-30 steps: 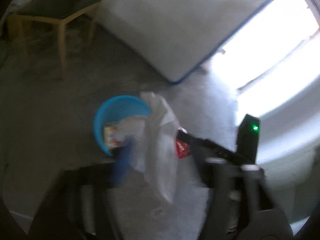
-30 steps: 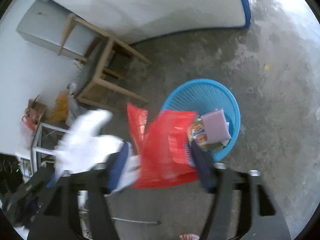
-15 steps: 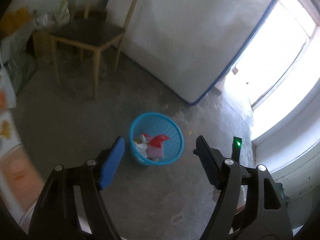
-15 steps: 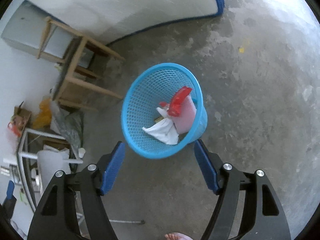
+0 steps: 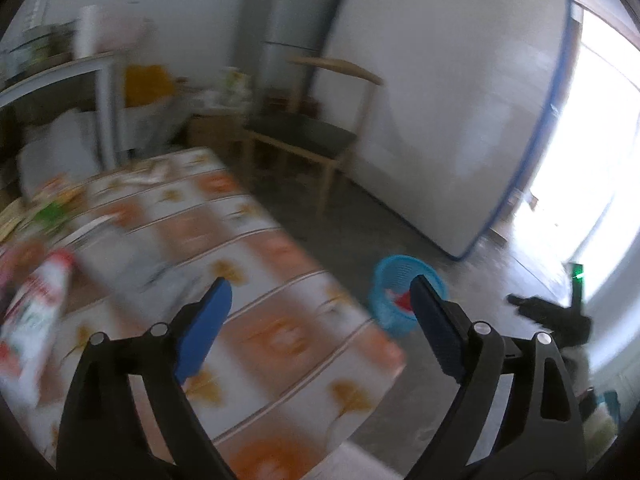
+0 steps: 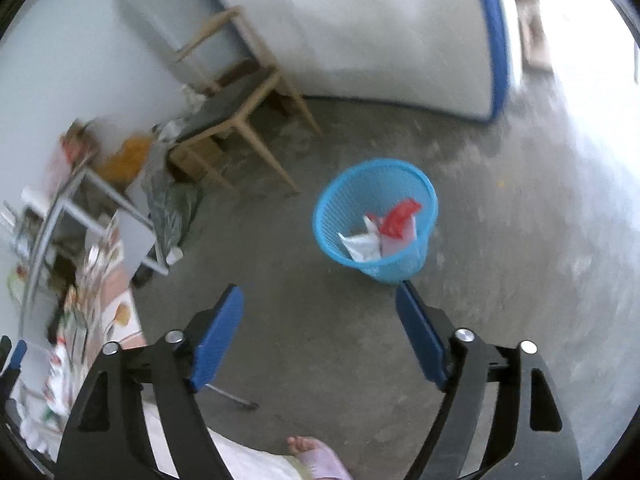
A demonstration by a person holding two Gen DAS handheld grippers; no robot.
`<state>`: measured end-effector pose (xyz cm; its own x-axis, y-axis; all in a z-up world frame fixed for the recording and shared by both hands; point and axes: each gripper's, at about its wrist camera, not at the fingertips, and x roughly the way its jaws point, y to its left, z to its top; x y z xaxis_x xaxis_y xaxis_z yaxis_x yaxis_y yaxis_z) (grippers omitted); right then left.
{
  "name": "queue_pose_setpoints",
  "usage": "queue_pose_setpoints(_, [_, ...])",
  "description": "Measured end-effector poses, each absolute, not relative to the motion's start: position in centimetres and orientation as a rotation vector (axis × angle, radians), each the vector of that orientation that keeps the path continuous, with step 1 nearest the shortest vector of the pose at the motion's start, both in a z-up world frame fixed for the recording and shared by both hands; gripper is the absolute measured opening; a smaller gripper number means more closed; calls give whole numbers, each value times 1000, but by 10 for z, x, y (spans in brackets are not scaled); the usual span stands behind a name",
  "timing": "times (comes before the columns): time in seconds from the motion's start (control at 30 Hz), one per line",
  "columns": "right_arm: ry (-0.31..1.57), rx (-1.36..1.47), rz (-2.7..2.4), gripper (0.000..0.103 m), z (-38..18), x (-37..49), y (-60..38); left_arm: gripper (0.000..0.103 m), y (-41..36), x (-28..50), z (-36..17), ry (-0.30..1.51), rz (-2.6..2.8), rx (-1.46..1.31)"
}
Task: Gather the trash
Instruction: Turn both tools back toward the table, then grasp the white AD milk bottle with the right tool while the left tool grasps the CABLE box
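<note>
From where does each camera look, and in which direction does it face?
Left wrist view: sits on the left tongs, faces across the patterned tablecloth table toward the wooden chair; both blue fingers show, nothing between them.
Right wrist view: sits on the right tongs, faces down at the grey floor; blue fingers and a bare foot show.
Both views share the blue mesh plastic basket and the chair.

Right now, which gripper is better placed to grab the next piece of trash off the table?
Left. The left gripper, jaws opening and empty, looks over the patterned table, where a red and white packet lies. The right gripper, also opening and empty, faces the blue basket on the floor.
</note>
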<state>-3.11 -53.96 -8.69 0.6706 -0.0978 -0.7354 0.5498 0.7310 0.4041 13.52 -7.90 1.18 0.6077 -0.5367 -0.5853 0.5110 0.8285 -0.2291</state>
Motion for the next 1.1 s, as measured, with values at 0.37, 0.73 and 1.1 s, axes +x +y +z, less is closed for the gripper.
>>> queue_pose_setpoints(0.37, [741, 430, -48, 84, 5, 53, -389, 89, 102, 67, -9, 632, -256, -166])
queue_pose_setpoints(0.73, [983, 506, 524, 84, 15, 168, -154, 90, 190, 43, -27, 619, -57, -279])
queue_pose_setpoints(1.1, [1243, 698, 477, 84, -47, 266, -34, 90, 219, 42, -39, 619, -31, -304])
